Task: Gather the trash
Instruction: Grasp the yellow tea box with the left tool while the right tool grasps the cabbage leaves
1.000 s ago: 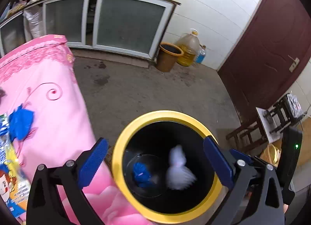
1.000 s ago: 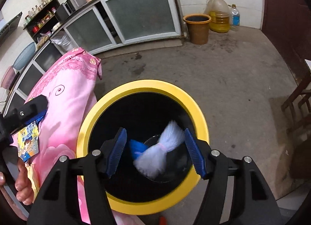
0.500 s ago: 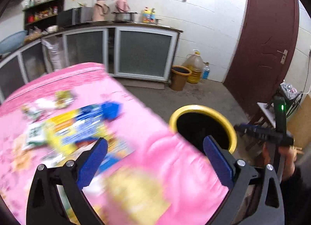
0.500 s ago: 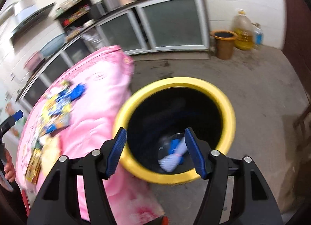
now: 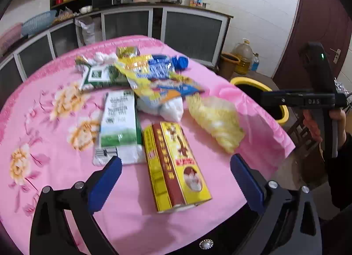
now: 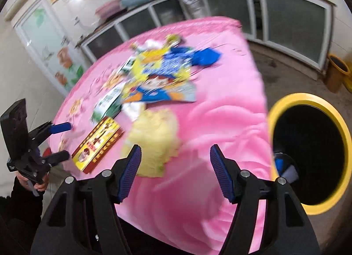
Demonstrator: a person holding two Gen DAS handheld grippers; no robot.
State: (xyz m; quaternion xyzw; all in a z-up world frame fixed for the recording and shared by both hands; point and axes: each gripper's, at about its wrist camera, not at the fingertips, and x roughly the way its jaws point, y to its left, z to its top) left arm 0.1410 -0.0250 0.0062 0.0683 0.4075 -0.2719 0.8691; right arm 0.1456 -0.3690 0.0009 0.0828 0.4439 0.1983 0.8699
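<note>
yellow box, long axis toward cabinets

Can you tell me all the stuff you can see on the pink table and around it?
Tablecloth: one, pink with flowers, covering the table.
Box: one, yellow and red, lying flat at the near edge.
Mesh bag: one, yellow, right of the box.
Milk packet: one, green and white, left of the box.
Snack wrapper: one, yellow and blue, mid-table.
Blue wad: one, far side.
Bin: one, black with yellow rim, on the floor beside the table.
Left claw: open, over the box.
Right claw: open, near the mesh bag.
</note>
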